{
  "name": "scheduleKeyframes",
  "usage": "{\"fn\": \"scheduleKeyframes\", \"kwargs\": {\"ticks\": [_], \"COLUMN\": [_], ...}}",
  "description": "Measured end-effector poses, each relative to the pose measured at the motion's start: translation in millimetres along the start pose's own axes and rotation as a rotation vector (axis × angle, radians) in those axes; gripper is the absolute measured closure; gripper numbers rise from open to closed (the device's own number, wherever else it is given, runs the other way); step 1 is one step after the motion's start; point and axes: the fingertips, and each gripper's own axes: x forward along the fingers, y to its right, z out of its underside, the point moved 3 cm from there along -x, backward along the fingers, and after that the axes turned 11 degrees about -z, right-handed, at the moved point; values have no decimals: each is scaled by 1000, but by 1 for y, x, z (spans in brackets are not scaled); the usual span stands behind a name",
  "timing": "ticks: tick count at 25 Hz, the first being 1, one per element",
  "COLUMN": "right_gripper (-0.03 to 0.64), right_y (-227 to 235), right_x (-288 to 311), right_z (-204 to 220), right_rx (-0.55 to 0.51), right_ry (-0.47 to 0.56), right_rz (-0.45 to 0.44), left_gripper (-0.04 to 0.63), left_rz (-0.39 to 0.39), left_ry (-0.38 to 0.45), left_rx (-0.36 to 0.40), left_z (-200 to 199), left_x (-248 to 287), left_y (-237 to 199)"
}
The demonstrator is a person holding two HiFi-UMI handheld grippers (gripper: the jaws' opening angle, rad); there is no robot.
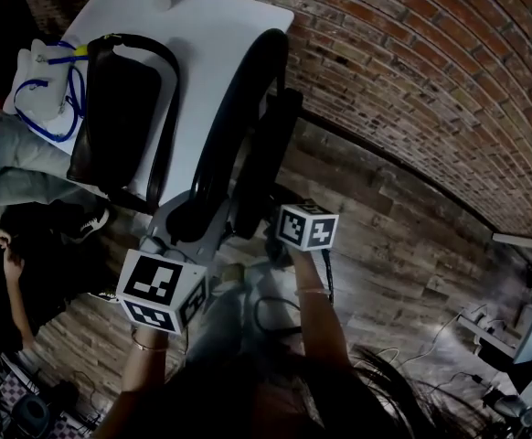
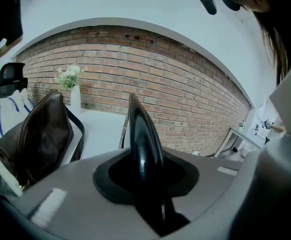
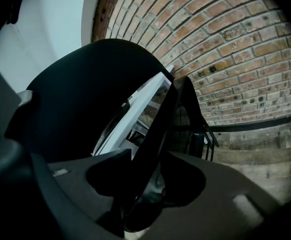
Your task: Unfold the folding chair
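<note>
A seated person (image 1: 28, 179) occupies 9 o'clock in the head view, next to a white desk (image 1: 220, 35) that carries a black bag (image 1: 120, 117). Just right of the desk, the folded chair (image 1: 248, 108) stands on the wood floor (image 1: 385, 245). Its long axis runs from the 2 grippers near 6 o'clock up toward 12 o'clock and the brick wall (image 1: 412, 71).

The left gripper (image 2: 144, 176) is at the near end of the chair's left panel (image 1: 229, 117), a curved black shell. Its jaws stand about half closed and pinch the shell's thin edge, which rises out of them toward 12 o'clock in the left gripper view.

The right gripper (image 3: 145, 184) is clamped on the edge of the right panel (image 1: 275, 154), a flatter dark slab. In the right gripper view the slab slants away toward 1 o'clock, with a sliver of desk showing between it and the shell.

The 2 panels lie close together and nearly parallel, with only a narrow gap between them. Each gripper holds the near end of its own panel, so neither hand is better placed than the other.

The chair looks not yet opened. Unfolding it probably means drawing the panels apart across that gap, the left toward 9 o'clock and the right toward 3 o'clock. The hinge they would swing on cannot be made out in any view.
</note>
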Motion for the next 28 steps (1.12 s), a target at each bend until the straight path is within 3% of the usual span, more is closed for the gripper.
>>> {"fn": "scheduleKeyframes", "kwargs": {"ticks": [18, 28], "right_gripper": [455, 498], "right_y": [5, -3], "right_x": [-19, -18], "right_z": [0, 12], "right_rx": [5, 84], "right_ry": [24, 54], "right_rz": [23, -45], "left_gripper": [512, 526], "left_rz": [-30, -55], "left_ry": [-31, -70], "left_rx": [-3, -4], "left_z": [0, 5], "left_x": [-1, -12], "left_y": [6, 0]}}
